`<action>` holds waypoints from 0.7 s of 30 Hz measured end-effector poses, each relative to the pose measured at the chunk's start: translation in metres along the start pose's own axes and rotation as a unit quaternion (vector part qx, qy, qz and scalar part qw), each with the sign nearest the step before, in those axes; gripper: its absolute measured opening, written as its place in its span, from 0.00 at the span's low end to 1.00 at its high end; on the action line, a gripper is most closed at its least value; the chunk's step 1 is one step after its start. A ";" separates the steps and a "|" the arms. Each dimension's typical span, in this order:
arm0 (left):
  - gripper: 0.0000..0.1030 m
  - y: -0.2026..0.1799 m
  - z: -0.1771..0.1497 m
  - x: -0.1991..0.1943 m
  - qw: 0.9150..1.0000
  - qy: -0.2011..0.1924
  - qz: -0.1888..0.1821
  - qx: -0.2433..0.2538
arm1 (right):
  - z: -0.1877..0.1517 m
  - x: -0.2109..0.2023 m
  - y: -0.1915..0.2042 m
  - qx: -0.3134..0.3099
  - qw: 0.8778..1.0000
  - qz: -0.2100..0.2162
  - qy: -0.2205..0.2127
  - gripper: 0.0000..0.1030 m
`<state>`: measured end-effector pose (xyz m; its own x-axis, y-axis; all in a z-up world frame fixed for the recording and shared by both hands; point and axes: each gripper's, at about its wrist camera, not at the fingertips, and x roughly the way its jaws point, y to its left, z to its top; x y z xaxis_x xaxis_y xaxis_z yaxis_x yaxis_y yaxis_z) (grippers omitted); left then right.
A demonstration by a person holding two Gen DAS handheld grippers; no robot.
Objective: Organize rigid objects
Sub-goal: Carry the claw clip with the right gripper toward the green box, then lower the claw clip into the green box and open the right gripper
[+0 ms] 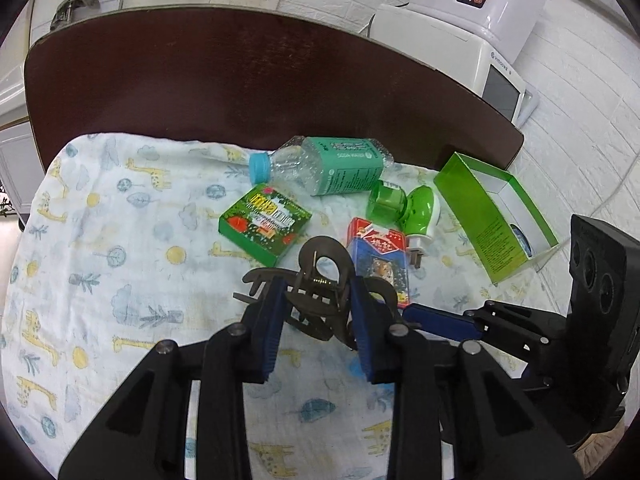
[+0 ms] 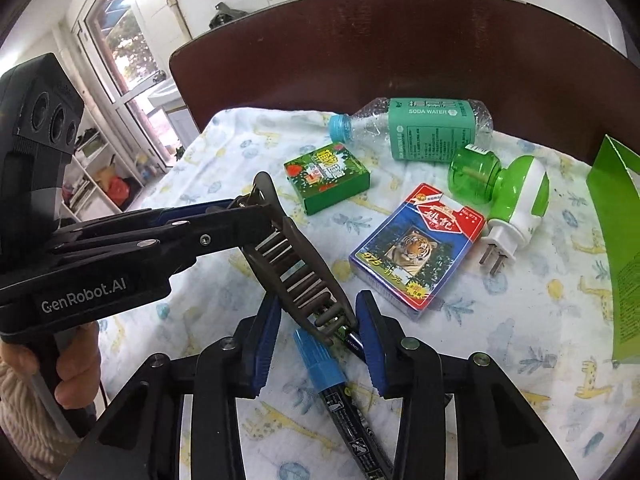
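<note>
The brown hair claw, light, stiff and springy, is clamped at its hinge by the left hand-held gripper, while the right hand-held gripper is held apart around its toothed end.

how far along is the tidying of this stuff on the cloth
Early. Done: only one small item seems to sit in the open green box. In hand: the left hand-held gripper is shut on the brown hair claw; the right hand-held gripper straddles a blue-capped marker, not pinching it. Left: the bottle, green pack, card deck and plug-in vaporizer lie loose on the cloth.
</note>
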<state>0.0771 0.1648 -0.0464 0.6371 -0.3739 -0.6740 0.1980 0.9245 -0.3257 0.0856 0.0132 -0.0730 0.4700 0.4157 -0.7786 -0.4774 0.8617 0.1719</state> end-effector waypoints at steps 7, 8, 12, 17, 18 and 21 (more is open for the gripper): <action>0.29 -0.059 0.028 -0.007 0.998 -0.019 -0.008 0.056 | 0.005 -0.048 -0.026 0.020 0.999 -0.014 -0.049 0.40; 0.29 -0.070 0.032 -0.007 0.998 -0.022 -0.011 0.065 | 0.004 -0.056 -0.032 0.023 0.998 -0.018 -0.058 0.40; 0.29 -0.117 0.049 0.000 0.994 -0.026 -0.021 0.106 | 0.000 -0.088 -0.062 0.044 0.995 -0.033 -0.089 0.40; 0.30 -0.177 0.066 0.015 0.987 -0.024 -0.041 0.151 | -0.009 -0.123 -0.103 0.077 0.988 -0.056 -0.123 0.40; 0.30 -0.190 0.068 0.020 0.986 -0.024 -0.045 0.162 | -0.012 -0.130 -0.114 0.086 0.986 -0.059 -0.130 0.40; 0.30 -0.222 0.074 0.031 0.980 -0.020 -0.054 0.190 | -0.020 -0.149 -0.140 0.110 0.981 -0.070 -0.146 0.40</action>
<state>0.1081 -0.0469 0.0538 0.6249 -0.4742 -0.6202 0.5240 0.8437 -0.1171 0.0675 -0.1748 0.0072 0.7268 0.3269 -0.6040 -0.2367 0.9448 0.2265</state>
